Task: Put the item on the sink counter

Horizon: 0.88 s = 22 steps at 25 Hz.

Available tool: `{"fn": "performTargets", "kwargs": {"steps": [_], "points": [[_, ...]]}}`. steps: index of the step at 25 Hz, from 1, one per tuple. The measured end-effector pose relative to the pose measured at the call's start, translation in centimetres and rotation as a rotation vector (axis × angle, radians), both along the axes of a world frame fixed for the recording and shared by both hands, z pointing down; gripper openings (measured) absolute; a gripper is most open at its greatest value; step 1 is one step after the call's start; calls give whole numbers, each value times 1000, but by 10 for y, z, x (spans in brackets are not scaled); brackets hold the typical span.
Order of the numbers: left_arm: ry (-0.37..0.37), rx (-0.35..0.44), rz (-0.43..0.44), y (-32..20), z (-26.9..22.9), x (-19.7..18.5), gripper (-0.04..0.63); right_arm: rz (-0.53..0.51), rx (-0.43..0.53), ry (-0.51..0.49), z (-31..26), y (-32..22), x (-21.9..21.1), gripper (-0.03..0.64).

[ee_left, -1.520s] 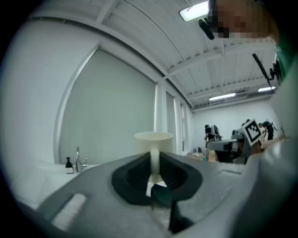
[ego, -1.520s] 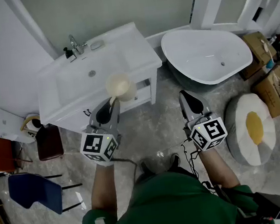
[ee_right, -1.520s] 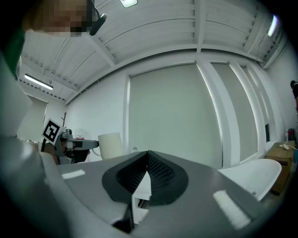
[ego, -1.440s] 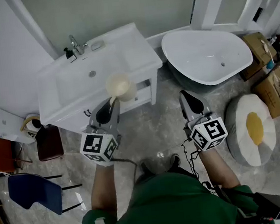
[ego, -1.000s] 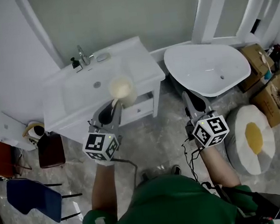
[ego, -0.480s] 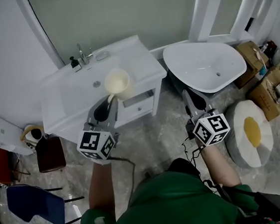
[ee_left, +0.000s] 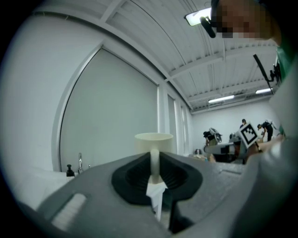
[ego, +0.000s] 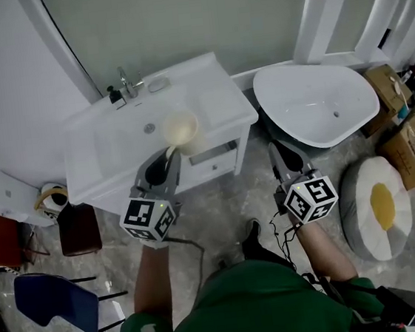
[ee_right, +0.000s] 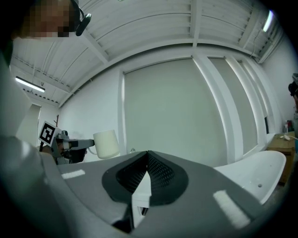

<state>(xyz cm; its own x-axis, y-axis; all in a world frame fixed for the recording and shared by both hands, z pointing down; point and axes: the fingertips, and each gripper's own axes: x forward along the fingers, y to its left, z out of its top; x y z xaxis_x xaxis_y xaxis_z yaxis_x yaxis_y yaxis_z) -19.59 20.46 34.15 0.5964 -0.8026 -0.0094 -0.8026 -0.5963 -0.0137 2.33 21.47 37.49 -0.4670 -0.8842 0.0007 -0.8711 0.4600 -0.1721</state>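
A: Bathroom, grey stone floor (ego: 219,205). One white counter (ego: 218,97) lies under and beyond the left jaws, with one basin (ego: 126,141) sunk in it and a tap (ego: 128,81) at its back.

B: What's ahead of the right jaws?

A: One white tub (ego: 312,105). Off to their right are one egg-shaped cushion (ego: 376,209) and two boxes (ego: 413,138).

B: And the cups?

A: One cream cup (ego: 179,130). The left gripper (ego: 168,155) pinches its handle, so the bowl stands upright just past the jaw tips, over the counter's front, right of the basin. I can't tell if it touches.

B: Anything in it?

A: Only pale cream shows inside. The tub shows only a drain, and the boxes hold bits too small to name.

B: And the right gripper (ego: 280,153)?

A: Jaws pressed together, nothing between.
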Motion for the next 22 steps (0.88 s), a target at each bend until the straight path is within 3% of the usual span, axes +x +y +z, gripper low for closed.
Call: {"fn": "performTargets", "kwargs": {"steps": [11, 22], "points": [[-30, 1, -56, -112, -12, 76, 38, -53, 22, -58, -9, -125, 73, -3], [-52, -17, -120, -161, -1, 128, 38, -82, 11, -88, -2, -184, 135, -3]]}}
